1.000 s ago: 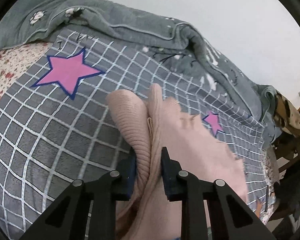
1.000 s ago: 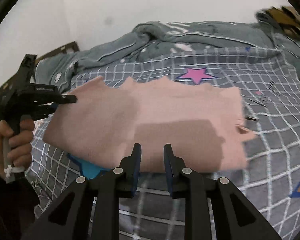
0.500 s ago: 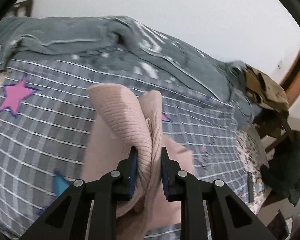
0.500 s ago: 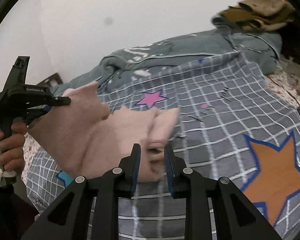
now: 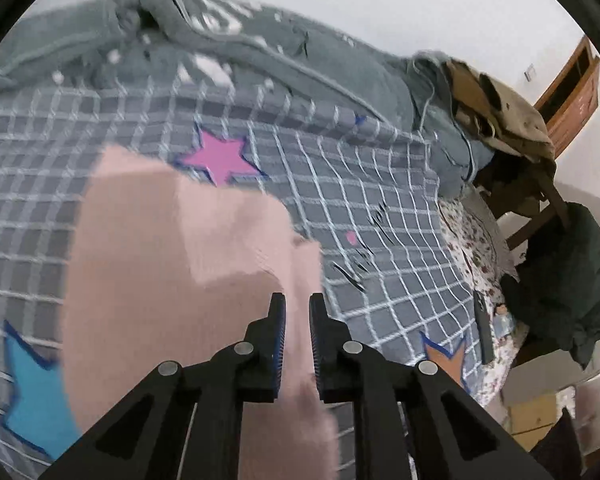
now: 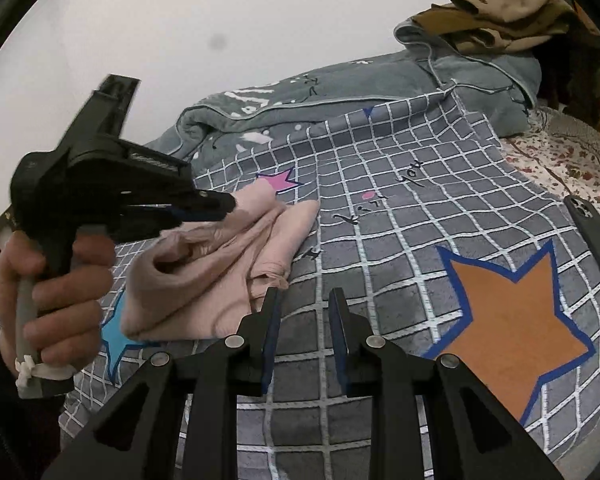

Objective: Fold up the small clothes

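So the left gripper [image 6: 220, 204] is clamped on one edge of the pink knit garment [image 6: 220, 272], holding that edge up off the bed. In its own wrist view the pink cloth runs right between the fingers, though that shot is pretty motion-blurred. The right gripper [image 6: 302, 320] has nothing in it, jaws spread with bare bedspread showing in the gap.

The garment sits bunched and partly doubled over, to the left of and just ahead of the right gripper. Its near hem lies just beside the right gripper's left fingertip, so the right one is the free tool closest to that loose edge. The long axis looks like it runs from the near left up toward the pink star [image 6: 280, 178], away from the person. My guess is the right one needs to come in from the right side and grab the low hem or corner to square up the fold.

Everything's on a grey checked bedspread [image 6: 380, 208] with big stars, including an orange star [image 6: 512, 320]. A rumpled grey quilt [image 6: 340, 92] lies along the white wall, brown clothes [image 6: 496, 12] are piled at its end, and a dark phone [image 6: 592, 236] lies near the right edge.
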`<state>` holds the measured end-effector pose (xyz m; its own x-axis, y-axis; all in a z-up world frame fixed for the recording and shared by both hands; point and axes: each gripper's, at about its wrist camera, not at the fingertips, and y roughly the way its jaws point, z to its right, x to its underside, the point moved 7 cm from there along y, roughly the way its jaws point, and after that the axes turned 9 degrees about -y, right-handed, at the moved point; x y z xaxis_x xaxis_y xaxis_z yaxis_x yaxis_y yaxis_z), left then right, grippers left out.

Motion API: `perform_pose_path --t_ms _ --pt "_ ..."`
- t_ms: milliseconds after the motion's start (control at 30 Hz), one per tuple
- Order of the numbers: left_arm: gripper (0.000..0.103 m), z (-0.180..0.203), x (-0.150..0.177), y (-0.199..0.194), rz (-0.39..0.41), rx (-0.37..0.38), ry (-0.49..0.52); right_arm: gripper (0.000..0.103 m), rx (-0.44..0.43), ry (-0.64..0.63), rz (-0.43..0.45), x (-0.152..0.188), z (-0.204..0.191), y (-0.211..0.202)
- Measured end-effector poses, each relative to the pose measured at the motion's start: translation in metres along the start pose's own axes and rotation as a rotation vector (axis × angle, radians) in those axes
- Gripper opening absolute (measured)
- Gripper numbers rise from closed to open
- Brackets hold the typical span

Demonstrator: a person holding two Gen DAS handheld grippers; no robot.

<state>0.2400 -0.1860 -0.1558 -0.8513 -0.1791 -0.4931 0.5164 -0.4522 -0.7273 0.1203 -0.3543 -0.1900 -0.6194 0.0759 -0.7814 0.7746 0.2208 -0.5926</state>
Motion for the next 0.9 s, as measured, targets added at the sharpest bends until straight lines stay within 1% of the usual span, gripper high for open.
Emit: perform_pose_path --t_ms 33,100,133,200,233,300,333,367,400,467,500,533,567,600,633,700,733,767,800,833,867,900 --pt "0.015 -0.008 -0.006 -0.006 0.011 -0.001 -0.003 0.024 -0.022 0.004 0.001 -0.002 -0.005 0.003" --pt "0.023 -0.026 -0.017 -0.021 0.045 -0.015 -0.022 0.029 -0.055 0.003 0.006 -0.009 -0.016 0.007" --pt "0.026 -0.036 -0.023 -0.025 0.058 -0.026 -0.033 0.03 -0.079 -0.003 0.011 -0.015 -0.025 0.011" --pt "0.036 -0.063 -0.032 -0.039 0.089 -0.052 -0.061 0.038 -0.118 -0.012 0.02 -0.023 -0.039 0.016" --pt "0.04 -0.074 -0.037 -0.043 0.103 -0.058 -0.077 0.04 -0.154 -0.009 0.026 -0.028 -0.049 0.02" --pt "0.052 -0.095 -0.042 -0.053 0.125 -0.052 -0.108 0.043 -0.218 0.028 0.04 -0.036 -0.061 0.024" --pt "0.053 -0.103 -0.043 -0.056 0.131 -0.044 -0.122 0.043 -0.253 0.056 0.046 -0.042 -0.068 0.03" --pt "0.053 -0.112 -0.044 -0.06 0.134 -0.038 -0.137 0.046 -0.255 0.063 0.044 -0.044 -0.072 0.035" --pt "0.053 -0.121 -0.044 -0.063 0.135 -0.036 -0.15 0.046 -0.234 0.063 0.035 -0.046 -0.075 0.042" --pt "0.053 -0.134 -0.043 -0.066 0.134 -0.036 -0.16 0.046 -0.157 0.073 -0.021 -0.045 -0.077 0.067" --pt "0.053 -0.141 -0.043 -0.067 0.132 -0.033 -0.162 0.046 -0.149 0.087 -0.047 -0.044 -0.077 0.077" --pt "0.053 -0.145 -0.041 -0.066 0.129 -0.034 -0.162 0.041 -0.151 0.101 -0.082 -0.042 -0.078 0.09" --pt "0.053 -0.148 -0.041 -0.065 0.127 -0.035 -0.162 0.015 -0.143 0.093 -0.097 -0.041 -0.079 0.097" --pt "0.053 -0.153 -0.04 -0.064 0.12 -0.034 -0.162 0.012 -0.127 0.062 -0.101 -0.043 -0.082 0.101" --pt "0.053 -0.155 -0.039 -0.062 0.115 -0.032 -0.159 0.011 -0.103 0.015 -0.062 -0.048 -0.083 0.097" --pt "0.053 -0.158 -0.036 -0.06 0.111 -0.028 -0.145 0.01 -0.081 -0.011 0.046 -0.059 -0.076 0.076" --pt "0.053 -0.159 -0.034 -0.06 0.111 -0.029 -0.134 0.01 -0.121 0.013 0.113 -0.063 -0.068 0.058" --pt "0.053 -0.158 -0.032 -0.057 0.104 -0.027 -0.121 0.01 -0.132 0.041 0.146 -0.064 -0.059 0.049" --pt "0.053 -0.158 -0.03 -0.055 0.093 -0.019 -0.117 0.01 -0.119 0.063 0.164 -0.062 -0.052 0.044" --pt "0.053 -0.157 -0.028 -0.052 0.081 -0.005 -0.112 0.01 -0.086 0.082 0.164 -0.053 -0.04 0.044" --pt "0.053 -0.154 -0.027 -0.048 0.069 0.003 -0.104 0.01 -0.072 0.086 0.143 -0.045 -0.034 0.05" --pt "0.053 -0.15 -0.025 -0.044 0.059 0.005 -0.09 0.01 -0.063 0.093 0.097 -0.035 -0.028 0.061"
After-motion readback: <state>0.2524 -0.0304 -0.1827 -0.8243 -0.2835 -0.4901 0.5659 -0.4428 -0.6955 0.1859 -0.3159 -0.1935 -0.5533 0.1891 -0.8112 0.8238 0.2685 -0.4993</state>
